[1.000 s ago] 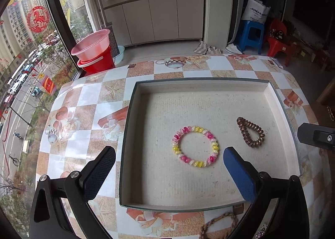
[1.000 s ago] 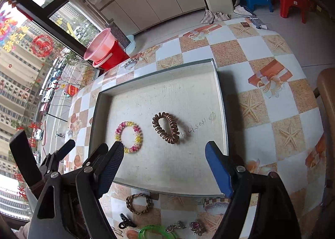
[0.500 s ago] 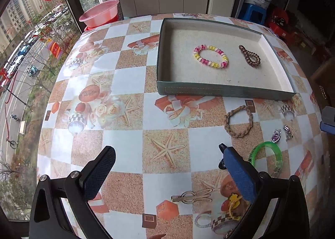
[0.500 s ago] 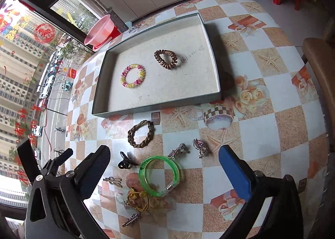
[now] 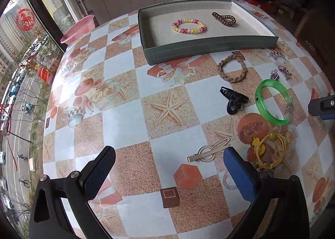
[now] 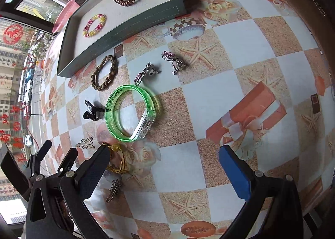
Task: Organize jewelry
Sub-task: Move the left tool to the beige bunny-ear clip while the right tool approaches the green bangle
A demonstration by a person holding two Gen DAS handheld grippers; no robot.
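A grey tray (image 5: 209, 47) at the far side holds a pink-and-yellow bead bracelet (image 5: 189, 26) and a brown coil hair tie (image 5: 224, 19). Loose on the table in front of it lie a braided brown bracelet (image 6: 104, 72), a green bangle (image 6: 130, 113), a black claw clip (image 6: 92, 110), two jewelled earrings (image 6: 173, 61), a silver hair clip (image 5: 209, 153) and a yellow cord tie (image 5: 268, 149). My left gripper (image 5: 167, 172) hangs open over bare table, left of the silver clip. My right gripper (image 6: 165, 172) is open wide just short of the bangle, holding nothing.
The table (image 5: 125, 117) is round with a checked starfish cloth, and its edge falls away to the left and right. A pink basin (image 5: 77, 29) stands on the floor beyond it by the window. A brown chair back (image 6: 303, 8) is at the table's right side.
Both grippers have drawn back from over the tray to the near half of the table and come lower. The right jaws have spread wider. The jewelry has not moved.
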